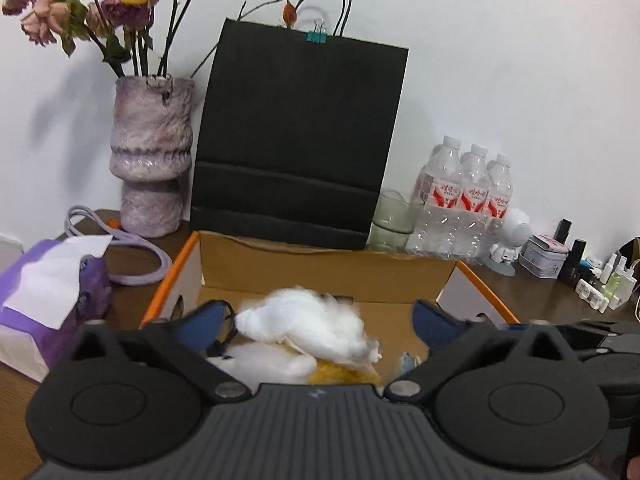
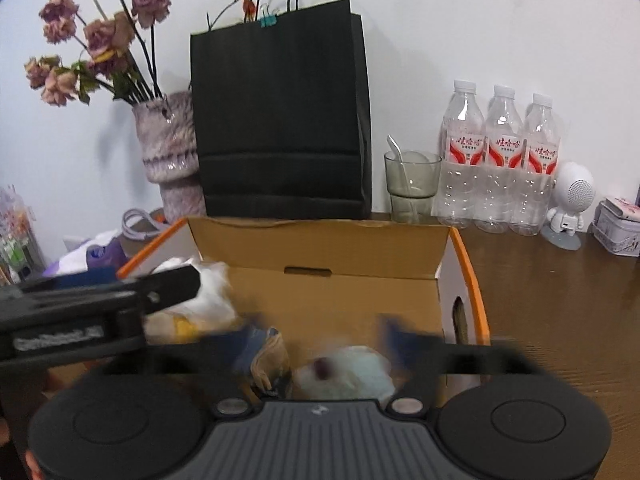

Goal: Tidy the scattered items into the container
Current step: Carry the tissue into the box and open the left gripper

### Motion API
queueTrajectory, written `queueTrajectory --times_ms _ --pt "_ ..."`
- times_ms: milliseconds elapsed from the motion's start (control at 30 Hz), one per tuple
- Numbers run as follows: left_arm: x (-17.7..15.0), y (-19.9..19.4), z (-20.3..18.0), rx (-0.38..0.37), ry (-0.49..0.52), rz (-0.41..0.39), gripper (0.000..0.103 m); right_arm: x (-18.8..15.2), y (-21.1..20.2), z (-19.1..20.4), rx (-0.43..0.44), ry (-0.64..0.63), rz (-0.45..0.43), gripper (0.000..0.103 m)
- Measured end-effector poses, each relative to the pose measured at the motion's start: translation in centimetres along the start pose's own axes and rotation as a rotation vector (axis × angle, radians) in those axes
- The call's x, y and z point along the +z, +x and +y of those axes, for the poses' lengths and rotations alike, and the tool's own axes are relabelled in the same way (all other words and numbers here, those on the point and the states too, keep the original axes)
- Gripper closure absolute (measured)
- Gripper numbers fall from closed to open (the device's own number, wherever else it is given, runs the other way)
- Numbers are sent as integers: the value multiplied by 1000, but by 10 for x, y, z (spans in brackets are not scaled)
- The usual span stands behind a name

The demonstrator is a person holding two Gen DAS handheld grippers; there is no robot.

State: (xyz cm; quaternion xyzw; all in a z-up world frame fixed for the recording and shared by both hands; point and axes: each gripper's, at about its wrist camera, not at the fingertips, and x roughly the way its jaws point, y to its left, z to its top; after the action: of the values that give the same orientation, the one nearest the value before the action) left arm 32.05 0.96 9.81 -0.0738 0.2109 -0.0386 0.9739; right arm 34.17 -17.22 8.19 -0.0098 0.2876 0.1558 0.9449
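Both grippers hang over the open orange-edged cardboard box [image 2: 320,248], fingers spread wide and holding nothing: left gripper [image 1: 316,320] above a crumpled white tissue wad [image 1: 312,324], right gripper [image 2: 320,344] above a pale blue wad [image 2: 352,372]. Both wads look light and soft; pinch mid-bulk.

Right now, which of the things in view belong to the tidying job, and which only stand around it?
Job:
- cardboard box
- white crumpled tissue in the box
- pale soft item in the box
- left gripper, open
- right gripper, open

Standing about:
- black paper bag
- vase of dried roses
- water bottles
- glass with spoon
- tissue pack
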Motion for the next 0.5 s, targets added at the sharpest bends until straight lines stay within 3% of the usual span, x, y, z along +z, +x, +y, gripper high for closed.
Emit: queueTrajectory --times_ms 200,500 --pt "3 -4 -2 46 16 16 0 4 -13 13 -11 -65 -4 0" --pt "7 -14 2 56 -5 9 0 8 -21 13 -23 -64 -14 0"
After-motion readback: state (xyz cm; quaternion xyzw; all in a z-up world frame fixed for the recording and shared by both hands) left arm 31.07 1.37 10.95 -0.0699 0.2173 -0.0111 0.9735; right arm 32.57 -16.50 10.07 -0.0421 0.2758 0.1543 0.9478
